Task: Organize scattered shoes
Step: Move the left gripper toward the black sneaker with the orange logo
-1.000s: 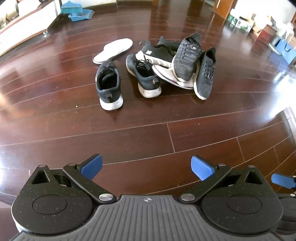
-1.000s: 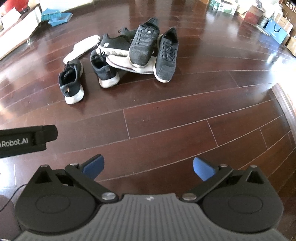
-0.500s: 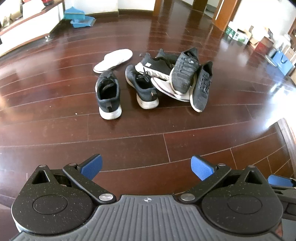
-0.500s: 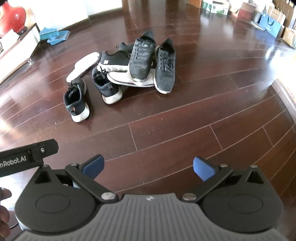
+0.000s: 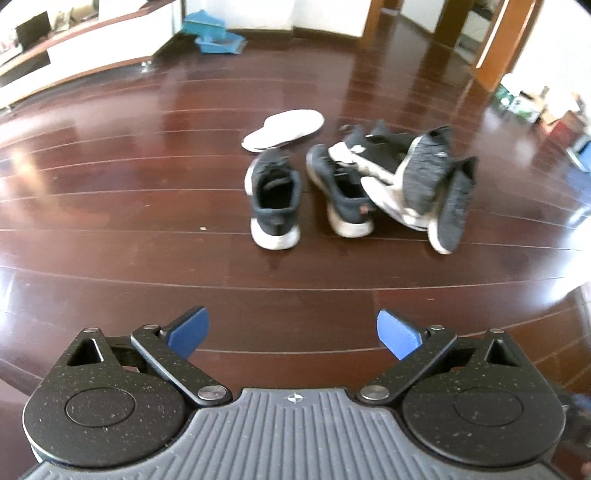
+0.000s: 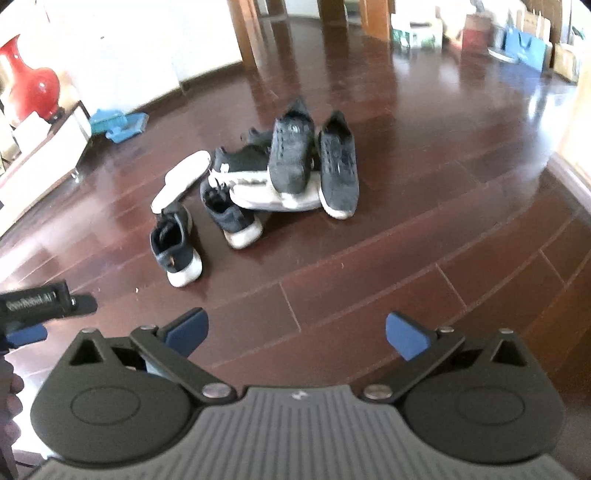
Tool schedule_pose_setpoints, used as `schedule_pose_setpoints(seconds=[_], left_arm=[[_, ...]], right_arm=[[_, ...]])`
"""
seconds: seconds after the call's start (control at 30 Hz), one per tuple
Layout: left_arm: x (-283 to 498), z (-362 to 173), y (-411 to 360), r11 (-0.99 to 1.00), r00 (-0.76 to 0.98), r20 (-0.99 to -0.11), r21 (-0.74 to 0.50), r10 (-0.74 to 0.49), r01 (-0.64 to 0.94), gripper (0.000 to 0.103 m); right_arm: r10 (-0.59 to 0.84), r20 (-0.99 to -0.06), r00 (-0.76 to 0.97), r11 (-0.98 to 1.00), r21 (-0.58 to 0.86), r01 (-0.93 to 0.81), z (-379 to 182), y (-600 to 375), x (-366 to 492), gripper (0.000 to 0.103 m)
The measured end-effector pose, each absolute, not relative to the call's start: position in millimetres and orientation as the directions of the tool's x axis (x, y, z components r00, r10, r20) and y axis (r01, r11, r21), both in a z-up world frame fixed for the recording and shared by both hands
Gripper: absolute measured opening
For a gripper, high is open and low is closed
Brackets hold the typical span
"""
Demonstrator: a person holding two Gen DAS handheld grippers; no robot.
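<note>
Several dark sneakers lie scattered on the dark wooden floor. One navy sneaker (image 5: 275, 199) (image 6: 173, 243) stands alone on the left, heel toward me. A second navy sneaker (image 5: 341, 197) (image 6: 231, 214) sits beside it. Behind, a pile holds a grey knit sneaker (image 5: 424, 173) (image 6: 291, 147) on an overturned white-soled shoe (image 6: 273, 194), with another grey sneaker (image 5: 452, 206) (image 6: 338, 170) at the right. A white sole-up slipper (image 5: 284, 129) (image 6: 181, 181) lies at the back left. My left gripper (image 5: 291, 332) and right gripper (image 6: 295, 332) both hang open above bare floor, well short of the shoes.
A low white cabinet (image 5: 85, 48) runs along the left wall, with a red vase (image 6: 31, 85) on it. A blue dustpan (image 5: 214, 33) (image 6: 118, 123) lies near the wall. Boxes and a blue bag (image 6: 524, 48) stand at the far right. Wooden door frames (image 6: 247, 33) stand behind.
Both cameras have tilted up and drawn back a little, so the shoes appear lower and more of the room shows. Both grippers stay open. The shoes have not moved.
</note>
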State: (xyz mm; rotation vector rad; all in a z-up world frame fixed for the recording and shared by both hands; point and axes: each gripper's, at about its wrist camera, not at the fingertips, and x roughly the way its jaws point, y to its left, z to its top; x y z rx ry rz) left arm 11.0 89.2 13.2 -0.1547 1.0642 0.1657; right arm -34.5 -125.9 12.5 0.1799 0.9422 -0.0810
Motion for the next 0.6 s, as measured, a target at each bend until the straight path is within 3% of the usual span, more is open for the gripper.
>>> schedule_pose_setpoints(seconds=[0.47, 0.6], left_arm=[[94, -54, 128, 0.948, 0.414, -0.888, 0.069, 0.200, -0.310, 0.089], [124, -79, 136, 0.932, 0.411, -0.890, 0.040, 0.197, -0.360, 0.088]], right_arm=[[0.091, -0.809, 0.581, 0.976, 0.188, 0.109, 7, -139, -16, 0.103], [0.126, -0.816, 0.565, 0.968, 0.226, 0.110, 3, -143, -14, 0.103]])
